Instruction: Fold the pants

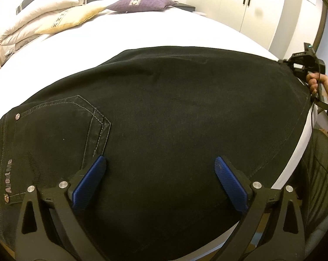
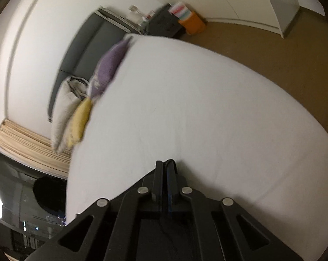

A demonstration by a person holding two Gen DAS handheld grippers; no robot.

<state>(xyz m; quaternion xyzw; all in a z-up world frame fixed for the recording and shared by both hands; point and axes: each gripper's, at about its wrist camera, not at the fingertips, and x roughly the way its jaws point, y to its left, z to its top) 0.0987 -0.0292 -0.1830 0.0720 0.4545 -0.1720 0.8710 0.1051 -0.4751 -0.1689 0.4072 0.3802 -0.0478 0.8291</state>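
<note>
Black pants (image 1: pixel 164 119) lie spread flat across a bed (image 1: pixel 153 30) covered with a white sheet, filling most of the near half of the mattress. A back pocket with pale stitching (image 1: pixel 81 119) sits toward the left end of the pants, beside the waistband.

The left gripper (image 1: pixel 160 165) hangs just above the pants near the edge closest to the camera. Its two blue-padded fingers (image 1: pixel 88 184) are spread wide apart, with nothing between them but the cloth below.

The right gripper (image 2: pixel 166 165) is at the far right end of the pants, held by a hand (image 1: pixel 318 82). Its fingers are pressed tightly together. In its own blurred view only white sheet lies ahead, and whether any cloth is pinched cannot be told.

Beyond the pants, at the head of the bed, rest a purple pillow (image 1: pixel 142 2), a yellow pillow (image 1: pixel 70 17) and white pillows (image 1: pixel 39 6).
</note>
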